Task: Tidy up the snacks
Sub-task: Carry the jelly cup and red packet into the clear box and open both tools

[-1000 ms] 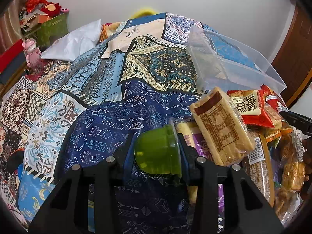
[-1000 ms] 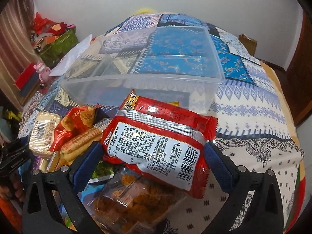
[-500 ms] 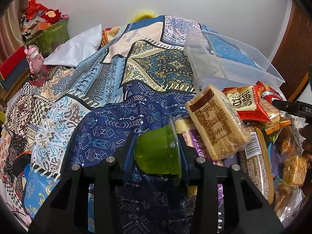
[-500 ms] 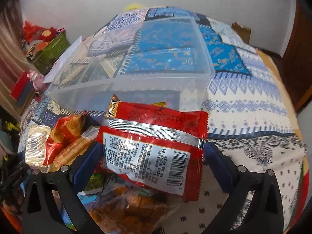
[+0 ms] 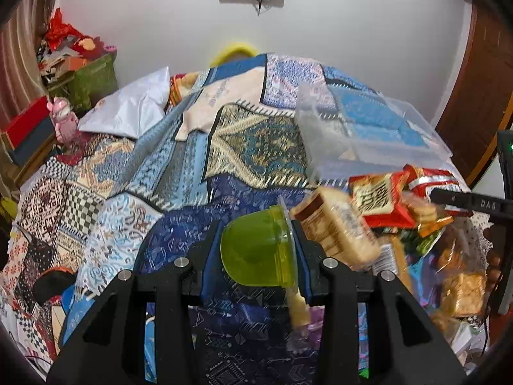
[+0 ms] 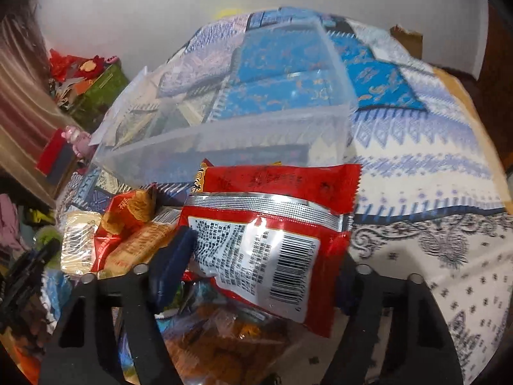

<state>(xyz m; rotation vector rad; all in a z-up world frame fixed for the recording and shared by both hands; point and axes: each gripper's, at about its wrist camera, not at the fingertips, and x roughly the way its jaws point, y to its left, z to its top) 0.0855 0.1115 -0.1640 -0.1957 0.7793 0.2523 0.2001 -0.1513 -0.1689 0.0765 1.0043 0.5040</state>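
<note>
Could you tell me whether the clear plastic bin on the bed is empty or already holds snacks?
Empty, it seems: the quilt pattern shows through the clear bin in both views, and no snack lies inside it.

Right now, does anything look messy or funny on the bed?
Yes. The snack pile is a jumble, packets lying every which way on the quilt, while the clear bin behind looks empty. The green jelly cup sits sideways in the left gripper. Nothing looks spilled or torn.
</note>
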